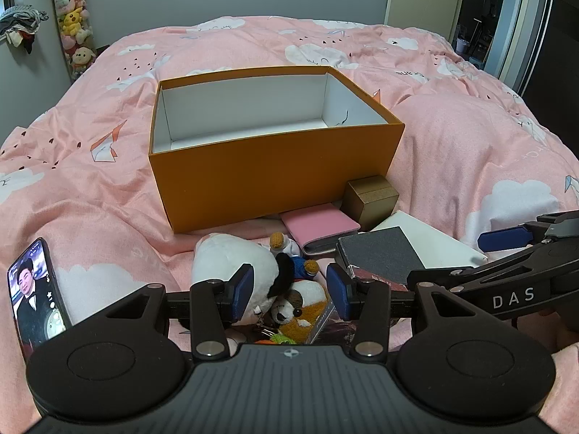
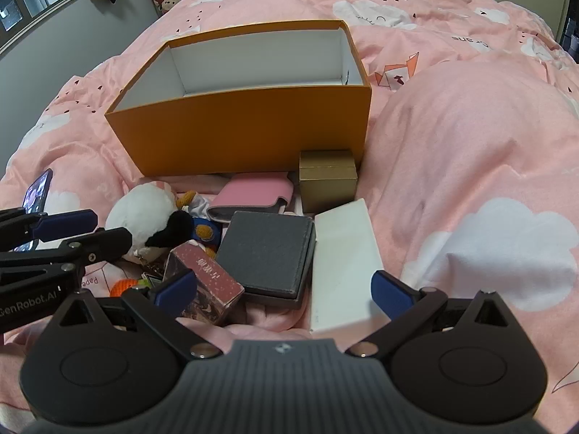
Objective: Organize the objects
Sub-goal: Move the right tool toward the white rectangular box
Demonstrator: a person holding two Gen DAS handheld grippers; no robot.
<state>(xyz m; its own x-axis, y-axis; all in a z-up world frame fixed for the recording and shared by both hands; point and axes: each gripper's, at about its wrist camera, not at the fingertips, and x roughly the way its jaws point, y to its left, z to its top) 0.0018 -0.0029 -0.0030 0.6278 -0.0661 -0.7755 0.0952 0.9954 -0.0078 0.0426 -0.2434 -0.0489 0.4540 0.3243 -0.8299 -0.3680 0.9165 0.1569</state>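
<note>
Sitting on the pink quilted bed (image 1: pixel 470 137), your orange cardboard box (image 1: pixel 275 173) is open-topped, its white inside bare. Before it lies the clutter: a gold cube box (image 2: pixel 327 177), a soft pink pouch (image 2: pixel 253 191), a flat grey textured case (image 2: pixel 267 249), a long white box (image 2: pixel 343 256) and a plush panda (image 1: pixel 231 267). Your left gripper (image 1: pixel 289 291) has its fingers spread around small plush toys, not pressing. Your right gripper (image 2: pixel 282 285) gapes wide, gripping nothing.
</note>
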